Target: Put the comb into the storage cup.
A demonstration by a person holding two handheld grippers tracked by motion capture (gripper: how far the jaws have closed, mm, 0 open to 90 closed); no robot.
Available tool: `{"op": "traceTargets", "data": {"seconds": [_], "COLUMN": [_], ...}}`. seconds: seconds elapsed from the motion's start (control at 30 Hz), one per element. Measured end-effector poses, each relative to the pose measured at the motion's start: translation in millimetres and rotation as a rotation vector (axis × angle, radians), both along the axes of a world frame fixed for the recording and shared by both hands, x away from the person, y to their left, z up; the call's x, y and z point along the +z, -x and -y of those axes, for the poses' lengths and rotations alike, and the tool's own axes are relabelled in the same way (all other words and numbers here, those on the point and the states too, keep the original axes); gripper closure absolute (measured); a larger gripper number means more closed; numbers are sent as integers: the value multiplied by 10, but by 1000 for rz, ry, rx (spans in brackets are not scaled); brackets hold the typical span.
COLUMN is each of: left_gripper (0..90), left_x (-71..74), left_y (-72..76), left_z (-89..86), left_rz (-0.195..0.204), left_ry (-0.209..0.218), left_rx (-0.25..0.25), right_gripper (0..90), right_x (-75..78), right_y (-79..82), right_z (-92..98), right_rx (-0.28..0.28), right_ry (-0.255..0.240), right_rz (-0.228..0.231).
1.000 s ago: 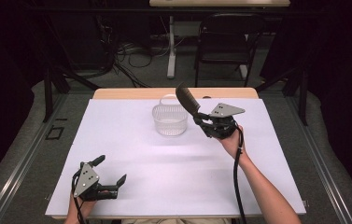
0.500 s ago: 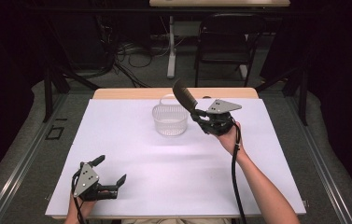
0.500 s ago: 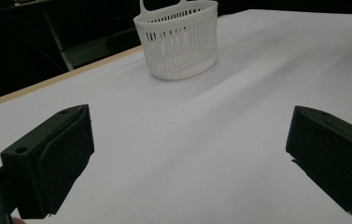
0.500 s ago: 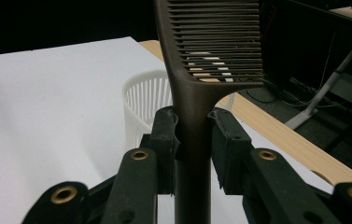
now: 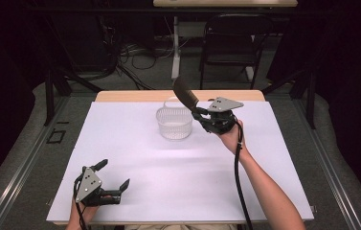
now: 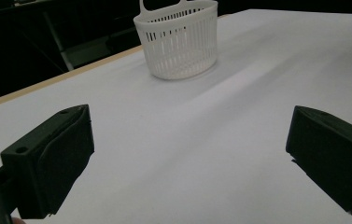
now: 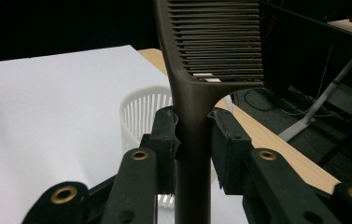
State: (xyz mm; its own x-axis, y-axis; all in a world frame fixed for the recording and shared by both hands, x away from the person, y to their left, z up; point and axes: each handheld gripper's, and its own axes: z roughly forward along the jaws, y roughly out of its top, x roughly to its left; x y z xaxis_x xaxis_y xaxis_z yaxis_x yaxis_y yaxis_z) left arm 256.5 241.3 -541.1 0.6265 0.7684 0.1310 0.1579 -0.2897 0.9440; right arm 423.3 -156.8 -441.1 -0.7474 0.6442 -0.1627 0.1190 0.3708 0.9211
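across the white-covered desk point(image 5: 178, 177), little has shifted in the last second apart from the right arm: the right gripper point(image 5: 202, 115), near the far edge and just right of the middle, has tipped and swung its load leftward, so the dark comb point(image 5: 185, 93) now leans out over the rim of the white basket point(image 5: 174, 123) where earlier it stood off to the basket's right side. the basket itself has stayed put, standing upright toward the far edge, about midway along it. in the right gripper view the jaws are drawn in narrow and clamped on the comb's handle point(image 7: 192, 140), the toothed head point(image 7: 215, 39) rising above them with the basket point(image 7: 143, 116) behind and below. that reads as the approach to dropping the comb into the basket; whether the head is truly over the opening or just beyond it is hard to judge from above. the left gripper point(image 5: 113, 179) has kept still at the near left corner, jaws spread wide with nothing between them.
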Motion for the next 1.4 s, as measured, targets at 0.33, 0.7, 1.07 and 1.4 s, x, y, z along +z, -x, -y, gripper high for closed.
{"op": "traceTargets", "data": {"seconds": [0.33, 0.7, 1.07, 1.4], "left_gripper": [11, 11, 11, 11], "left_x": [-3, -1, -1, 0], "left_y": [-2, 2, 1, 2], "left_z": [3, -2, -1, -4], "left_rz": [0, 1, 0, 3], "left_ry": [-1, 4, 5, 7], "left_rx": [-3, -2, -1, 0], "right_gripper": [724, 724, 724, 723], "right_x": [50, 56, 46, 41], "right_y": [-60, -134, -196, -247], "right_z": [-87, -181, -217, -261], "right_rx": [4, 17, 18, 24], "right_ry": [-6, 2, -1, 4], "right_rz": [25, 43, 40, 43]}}
